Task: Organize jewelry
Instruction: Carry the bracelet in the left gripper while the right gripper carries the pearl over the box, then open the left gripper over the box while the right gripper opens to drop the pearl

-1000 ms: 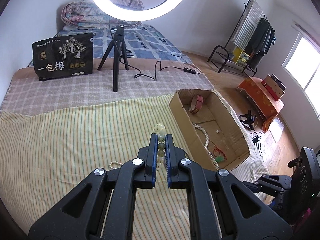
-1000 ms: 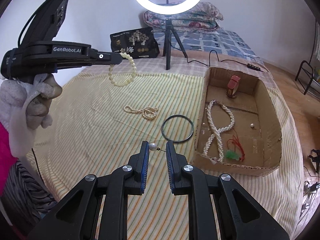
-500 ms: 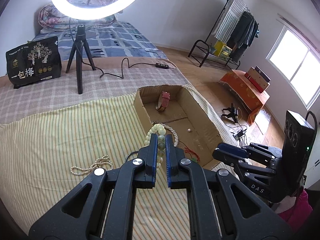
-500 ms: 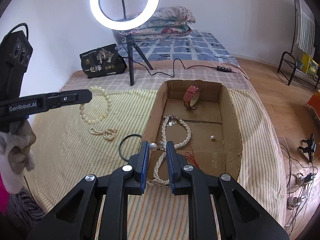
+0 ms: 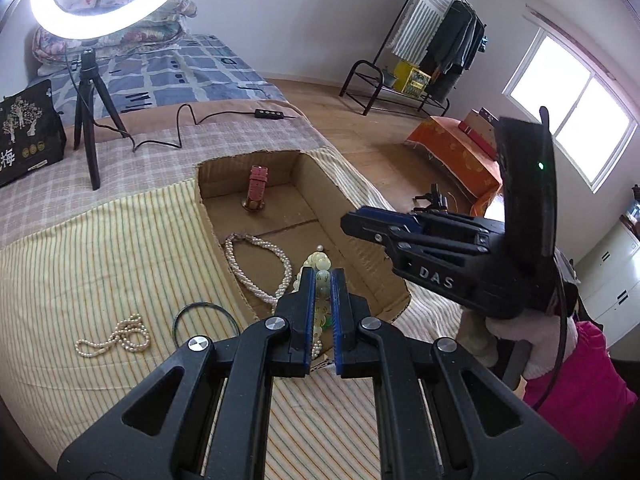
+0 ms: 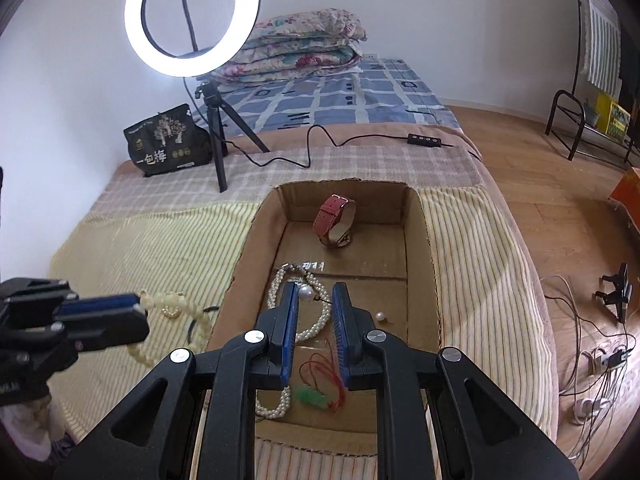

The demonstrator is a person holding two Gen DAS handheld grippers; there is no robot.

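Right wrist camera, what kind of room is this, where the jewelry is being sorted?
Most likely a bedroom at home, used as a recording spot. The cardboard box sits on a bed with striped bedding, folded quilts lie at its far end, and a ring light stands on a tripod.

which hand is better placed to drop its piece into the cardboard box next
Right, probably. The right gripper holds its pearl earring over the cardboard box. The left gripper grips the pale bead bracelet, which in the right wrist view hangs outside the box wall.
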